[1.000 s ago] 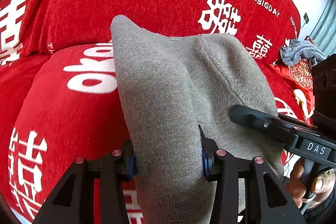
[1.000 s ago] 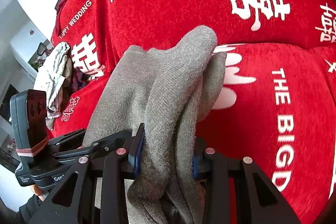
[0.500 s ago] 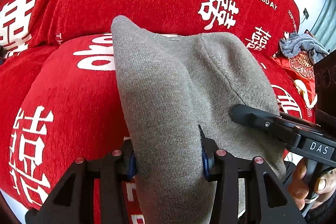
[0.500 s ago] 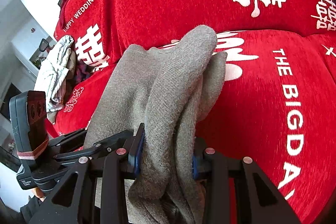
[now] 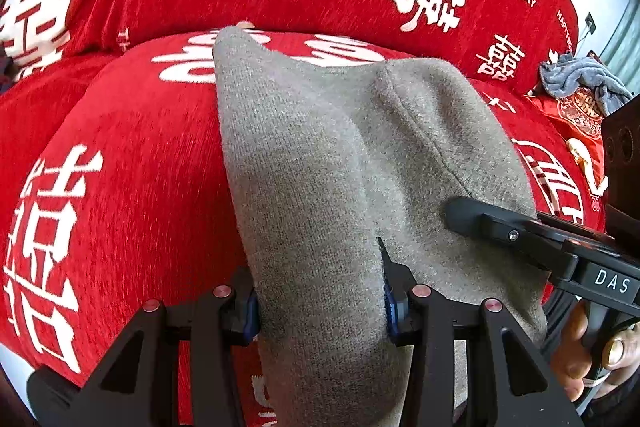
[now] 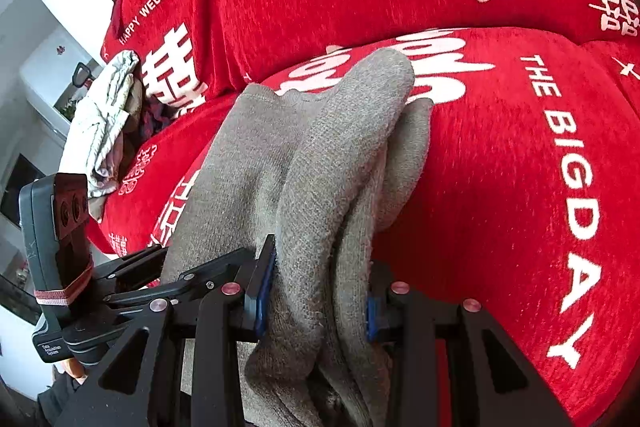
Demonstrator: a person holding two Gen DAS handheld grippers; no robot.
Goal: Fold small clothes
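Grey garment [image 5: 320, 155]: hanging bunched between both grippers, left [image 5: 320, 303] and right [image 6: 316, 303], each clenching it above the red sofa [image 5: 120, 155].

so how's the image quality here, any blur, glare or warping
Left wrist view: sharp, the grey garment evenly lit, strong fisheye bulge in the red cover, the window corner washed out. Right wrist view: also sharp, lettering bends toward the rim, the pale wall upper left blown white.
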